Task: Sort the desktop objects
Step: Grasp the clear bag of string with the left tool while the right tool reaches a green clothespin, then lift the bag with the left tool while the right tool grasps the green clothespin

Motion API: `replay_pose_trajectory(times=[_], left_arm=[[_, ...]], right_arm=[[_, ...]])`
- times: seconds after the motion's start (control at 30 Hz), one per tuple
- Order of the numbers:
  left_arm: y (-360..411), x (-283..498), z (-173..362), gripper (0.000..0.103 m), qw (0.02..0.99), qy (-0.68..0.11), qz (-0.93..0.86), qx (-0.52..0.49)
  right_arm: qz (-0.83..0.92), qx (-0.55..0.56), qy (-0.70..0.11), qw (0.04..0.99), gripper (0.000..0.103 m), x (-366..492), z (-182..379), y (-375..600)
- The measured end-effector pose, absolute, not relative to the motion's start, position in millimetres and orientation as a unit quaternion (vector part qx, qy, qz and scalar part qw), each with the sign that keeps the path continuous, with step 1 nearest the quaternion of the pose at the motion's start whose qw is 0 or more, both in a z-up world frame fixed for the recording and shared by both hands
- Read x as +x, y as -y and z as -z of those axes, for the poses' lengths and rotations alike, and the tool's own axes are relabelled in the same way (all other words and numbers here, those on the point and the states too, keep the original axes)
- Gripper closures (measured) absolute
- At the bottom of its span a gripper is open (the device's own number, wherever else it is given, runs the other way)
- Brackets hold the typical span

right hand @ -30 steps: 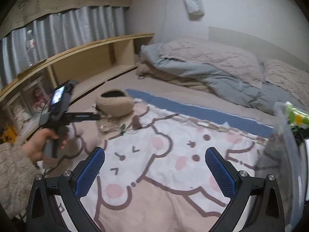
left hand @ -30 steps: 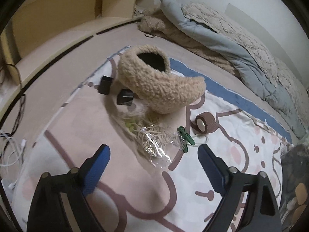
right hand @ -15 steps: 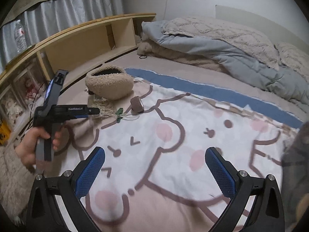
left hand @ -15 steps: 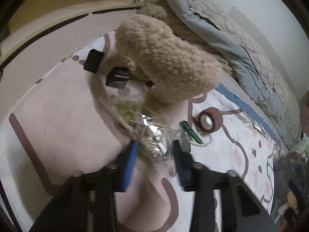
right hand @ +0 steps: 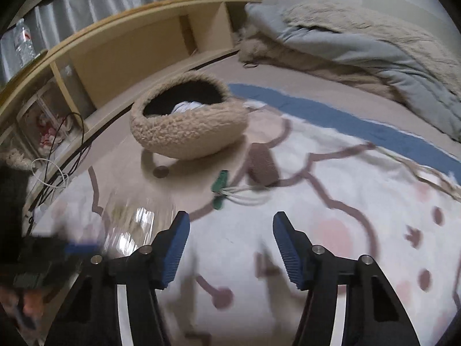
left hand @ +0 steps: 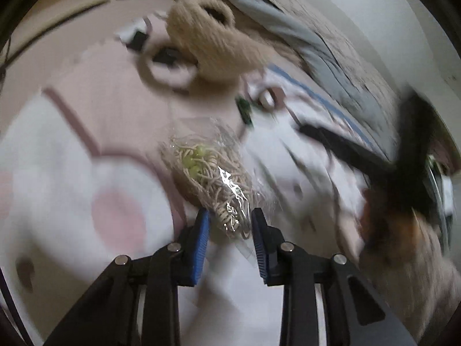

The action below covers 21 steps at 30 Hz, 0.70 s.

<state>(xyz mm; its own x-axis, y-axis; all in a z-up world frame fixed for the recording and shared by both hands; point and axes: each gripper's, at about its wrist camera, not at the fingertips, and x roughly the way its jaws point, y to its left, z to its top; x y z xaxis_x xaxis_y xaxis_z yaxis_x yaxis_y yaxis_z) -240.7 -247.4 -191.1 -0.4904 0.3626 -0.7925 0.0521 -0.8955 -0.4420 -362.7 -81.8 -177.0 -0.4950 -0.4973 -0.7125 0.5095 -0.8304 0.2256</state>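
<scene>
My left gripper [left hand: 230, 225] is shut on a clear plastic bag of beige cords [left hand: 213, 173] and holds it above the bear-print blanket [left hand: 57, 150]; the bag also shows blurred in the right wrist view [right hand: 135, 222]. A fuzzy beige basket [right hand: 187, 124] stands on the blanket, also in the left wrist view [left hand: 210, 34]. A green clip [right hand: 220, 184] with white cords and a brown tape roll [right hand: 262, 164] lie in front of it. My right gripper [right hand: 230, 242] is open and empty above the blanket, short of the clip.
Two small black blocks [left hand: 164, 54] lie left of the basket. A wooden shelf [right hand: 129, 43] with cables runs along the left. A grey duvet [right hand: 360, 40] lies at the back. My right tool [left hand: 403, 150] shows blurred at right.
My left gripper closed on the bag of cords and lifted it off the blanket, toward the right. My right gripper narrowed and moved forward toward the basket and clip.
</scene>
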Motion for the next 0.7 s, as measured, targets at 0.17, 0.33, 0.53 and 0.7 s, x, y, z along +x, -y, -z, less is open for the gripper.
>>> replay_pose_trajectory(times=[0.17,0.33,0.53,0.7], left_arm=[[270,-209,193,0.073,0.093,0.225,-0.825,-0.511],[282,-196,183,0.065,0.063,0.194,-0.832,-0.516],[283,-187,167,0.020,0.021,0.146,-0.856,-0.495],[271,-193,165,0.016,0.012,0.115,-0.867,-0.485]], right_arm=[[0.860,0.425,-0.013,0.284,0.061,-383,194,105],[0.861,0.425,-0.004,0.279,0.075,-400,200,114],[0.862,0.420,-0.027,0.284,0.092,-405,200,124],[0.854,0.412,-0.037,0.314,0.092,-390,186,113]])
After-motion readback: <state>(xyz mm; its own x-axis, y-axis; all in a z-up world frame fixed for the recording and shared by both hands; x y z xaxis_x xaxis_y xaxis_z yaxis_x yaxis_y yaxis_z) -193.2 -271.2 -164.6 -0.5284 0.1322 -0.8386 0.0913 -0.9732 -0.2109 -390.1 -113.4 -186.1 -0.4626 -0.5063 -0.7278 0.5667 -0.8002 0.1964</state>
